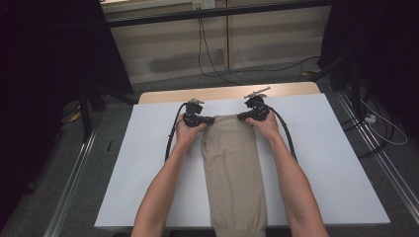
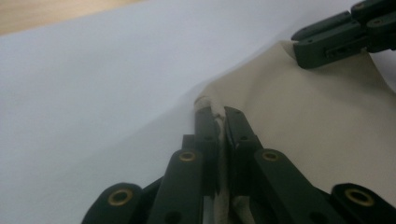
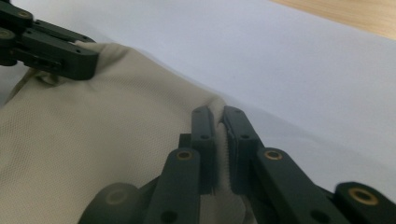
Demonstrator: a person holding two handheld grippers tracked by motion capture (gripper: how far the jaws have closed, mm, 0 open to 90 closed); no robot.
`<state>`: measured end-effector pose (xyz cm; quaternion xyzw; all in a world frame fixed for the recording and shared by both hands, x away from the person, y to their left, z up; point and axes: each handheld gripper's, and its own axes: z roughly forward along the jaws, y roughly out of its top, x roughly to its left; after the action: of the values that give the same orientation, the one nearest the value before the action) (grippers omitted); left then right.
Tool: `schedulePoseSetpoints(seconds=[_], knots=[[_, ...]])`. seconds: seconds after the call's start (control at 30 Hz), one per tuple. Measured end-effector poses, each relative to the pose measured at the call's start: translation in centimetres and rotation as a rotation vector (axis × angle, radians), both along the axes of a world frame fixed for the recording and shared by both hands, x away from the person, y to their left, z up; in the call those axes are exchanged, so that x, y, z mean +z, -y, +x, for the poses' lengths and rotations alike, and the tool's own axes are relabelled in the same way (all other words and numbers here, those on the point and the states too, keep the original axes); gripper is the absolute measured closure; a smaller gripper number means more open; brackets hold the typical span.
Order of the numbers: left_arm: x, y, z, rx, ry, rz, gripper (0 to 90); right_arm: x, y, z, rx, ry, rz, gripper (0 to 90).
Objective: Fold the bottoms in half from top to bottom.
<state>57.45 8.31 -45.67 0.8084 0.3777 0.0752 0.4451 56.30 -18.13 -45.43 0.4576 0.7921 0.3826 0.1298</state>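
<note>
A beige folded garment point(image 1: 232, 168) lies lengthwise down the middle of the white table cover point(image 1: 148, 163), its near end hanging over the front edge. My left gripper point(image 1: 211, 120) is shut on the garment's far left corner; in the left gripper view the cloth point(image 2: 299, 116) is pinched between the jaws of the left gripper point(image 2: 220, 114). My right gripper point(image 1: 240, 117) is shut on the far right corner, and the right gripper view shows fabric point(image 3: 93, 130) squeezed between the jaws of the right gripper point(image 3: 219, 114). Each gripper view also shows the other gripper farther off, the right gripper point(image 2: 303, 51) and the left gripper point(image 3: 86, 60).
The wooden tabletop point(image 1: 222, 92) shows as a strip beyond the cover's far edge. Black cables point(image 1: 173, 138) trail from both grippers along the forearms. Dark stands point(image 1: 86, 108) and floor cables surround the table, with rails point(image 1: 74, 182) on both sides.
</note>
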Motion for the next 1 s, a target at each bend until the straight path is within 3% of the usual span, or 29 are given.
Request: schedulePoseSetpoints(seconds=[0.03, 0.13, 0.37, 0.57, 0.73, 0.9, 1.0], knots=[[0.3, -0.3, -0.1, 0.014, 0.008, -0.025, 85.7, 0.1, 0.1, -0.1, -0.002, 0.004, 0.0, 84.6], [1.3, -0.6, -0.3, 0.021, 0.031, -0.04, 85.8, 1.0, 0.5, -0.4, -0.006, 0.024, 0.029, 84.8], [3.4, -0.7, -0.3, 0.04, 0.091, -0.093, 85.9, 4.9, 1.2, -1.6, 0.001, 0.141, 0.074, 85.0], [5.9, -0.6, 0.0, 0.04, 0.144, -0.102, 86.0, 6.8, 1.7, -1.8, -0.021, 0.179, 0.093, 85.1], [7.5, -1.0, 0.4, 0.037, 0.181, -0.113, 85.9, 8.3, 1.9, -1.6, -0.038, 0.201, 0.136, 85.1], [9.1, -0.9, 0.3, 0.045, 0.214, -0.111, 85.9, 9.8, 1.7, -1.5, -0.047, 0.236, 0.132, 85.1], [10.0, -0.9, 0.4, 0.05, 0.228, -0.113, 85.9, 10.7, 1.5, -1.4, -0.055, 0.239, 0.102, 85.1]])
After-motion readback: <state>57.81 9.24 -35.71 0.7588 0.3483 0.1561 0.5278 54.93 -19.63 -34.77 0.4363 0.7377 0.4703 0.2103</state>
